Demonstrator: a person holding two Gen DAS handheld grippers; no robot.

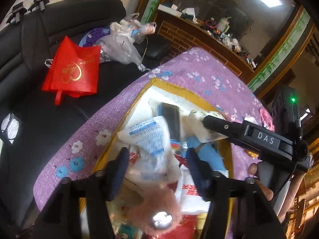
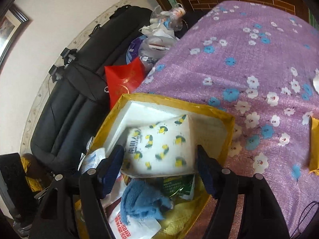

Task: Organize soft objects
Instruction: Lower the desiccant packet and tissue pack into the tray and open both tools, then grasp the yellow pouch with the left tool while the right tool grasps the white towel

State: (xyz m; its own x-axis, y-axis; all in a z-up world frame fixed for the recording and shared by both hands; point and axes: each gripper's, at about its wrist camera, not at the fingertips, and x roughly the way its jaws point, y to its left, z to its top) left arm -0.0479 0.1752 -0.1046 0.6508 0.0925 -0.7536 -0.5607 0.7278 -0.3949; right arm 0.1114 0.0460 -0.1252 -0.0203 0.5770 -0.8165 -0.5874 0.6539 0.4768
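Observation:
A yellow-rimmed foam box [image 1: 159, 83] [image 2: 175, 101] stands on a purple flowered cloth and holds soft things. My left gripper [image 1: 157, 159] is open above it, with a white blue-printed plastic pack [image 1: 147, 137] between its fingers; I cannot tell if they touch it. A pink fuzzy item [image 1: 157, 211] lies below. My right gripper [image 2: 159, 155] is around a white tissue pack with lemon print [image 2: 161, 149], jaws wide, pads at its sides. The right gripper also shows in the left wrist view [image 1: 207, 123] at that pack. A blue cloth [image 2: 141, 201] [image 1: 209, 155] lies in the box.
The purple flowered cloth [image 2: 249, 59] covers the table. A black sofa [image 1: 39, 99] beside it carries a red bag [image 1: 73, 67] and clear plastic bags [image 1: 123, 43]. A dark wooden cabinet [image 1: 199, 39] stands behind. A yellow packet [image 2: 315, 143] lies at the right edge.

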